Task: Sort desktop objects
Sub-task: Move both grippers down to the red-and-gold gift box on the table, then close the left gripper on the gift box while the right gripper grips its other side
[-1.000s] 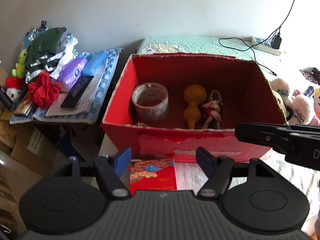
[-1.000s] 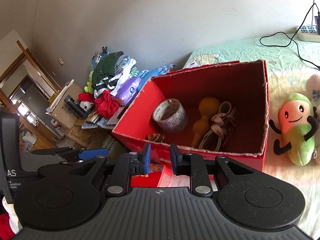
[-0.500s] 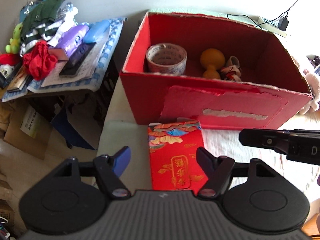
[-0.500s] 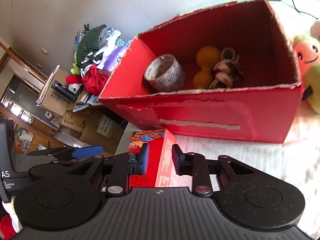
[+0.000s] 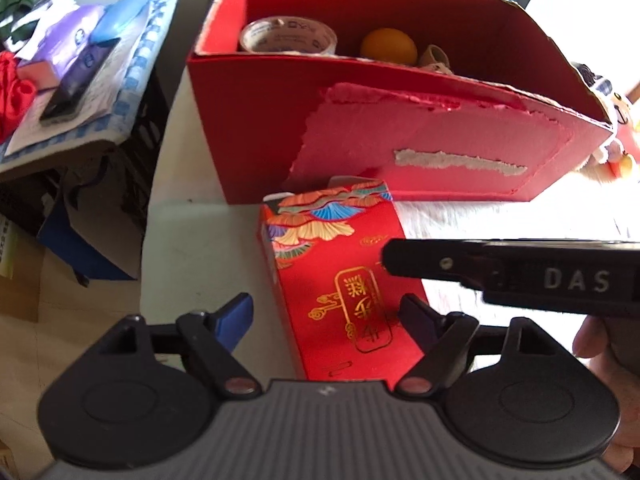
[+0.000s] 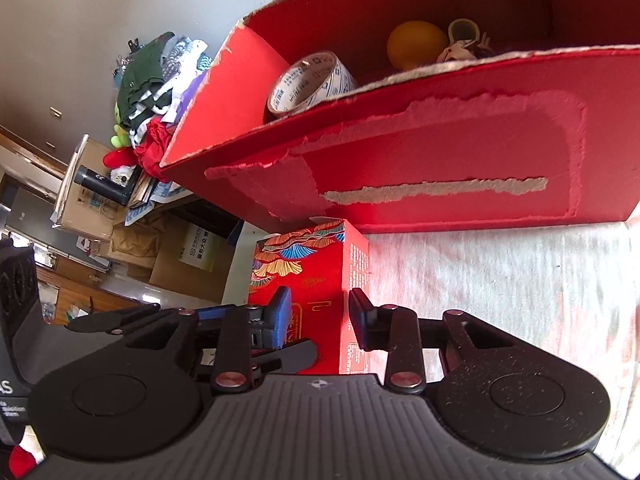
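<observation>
The red packet box [image 5: 340, 280] lies on the table just before the red carton [image 5: 400, 120]. Both the left claw [image 5: 328, 316] and the right claw [image 6: 320, 312] straddle it, open.

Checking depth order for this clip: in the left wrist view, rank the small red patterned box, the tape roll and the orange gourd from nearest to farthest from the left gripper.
1. Small red patterned box, between the left gripper's fingers.
2. Tape roll, left inside the red carton.
3. Orange gourd, centre; barely farther.
</observation>
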`<state>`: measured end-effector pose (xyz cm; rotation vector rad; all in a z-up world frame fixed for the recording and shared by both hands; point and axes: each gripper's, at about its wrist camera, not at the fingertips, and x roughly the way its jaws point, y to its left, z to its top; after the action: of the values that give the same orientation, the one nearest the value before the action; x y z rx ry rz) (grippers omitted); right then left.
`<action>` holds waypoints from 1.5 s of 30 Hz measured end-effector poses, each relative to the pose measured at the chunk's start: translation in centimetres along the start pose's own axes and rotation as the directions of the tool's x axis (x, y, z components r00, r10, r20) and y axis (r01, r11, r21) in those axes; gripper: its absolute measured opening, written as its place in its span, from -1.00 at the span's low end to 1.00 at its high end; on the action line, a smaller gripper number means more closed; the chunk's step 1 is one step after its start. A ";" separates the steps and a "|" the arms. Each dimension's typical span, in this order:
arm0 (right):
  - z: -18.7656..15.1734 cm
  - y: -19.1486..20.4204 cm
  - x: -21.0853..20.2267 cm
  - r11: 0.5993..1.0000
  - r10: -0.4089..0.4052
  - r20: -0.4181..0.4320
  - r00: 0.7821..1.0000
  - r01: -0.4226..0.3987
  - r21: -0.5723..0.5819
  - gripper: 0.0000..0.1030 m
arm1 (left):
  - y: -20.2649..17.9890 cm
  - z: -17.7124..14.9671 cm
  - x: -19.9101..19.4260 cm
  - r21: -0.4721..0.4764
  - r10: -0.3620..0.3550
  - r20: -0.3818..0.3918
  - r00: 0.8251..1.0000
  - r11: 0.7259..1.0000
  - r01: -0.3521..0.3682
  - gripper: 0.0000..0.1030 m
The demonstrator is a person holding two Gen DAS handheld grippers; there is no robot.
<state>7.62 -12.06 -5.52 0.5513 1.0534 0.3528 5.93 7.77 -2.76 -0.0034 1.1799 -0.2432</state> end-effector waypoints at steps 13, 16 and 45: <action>-0.3 -0.7 1.5 0.998 -0.026 -0.020 0.999 0.027 0.061 0.03 | 0.5 0.2 1.1 0.029 -0.125 -0.008 0.992 0.992 0.125 0.67; -0.5 -1.2 1.7 0.996 -0.011 -0.023 1.000 0.013 0.092 0.08 | 0.7 0.1 1.4 0.022 -0.143 -0.006 0.990 0.989 0.143 0.71; -1.6 -6.7 -4.4 0.990 0.021 -0.012 1.000 -0.019 0.143 0.02 | -7.0 -0.1 1.8 0.024 -0.171 0.010 0.985 0.985 0.170 0.62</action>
<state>4.23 -19.40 -6.89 0.6885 1.0921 0.3004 5.19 0.57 -3.55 -0.0861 1.1661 -0.4073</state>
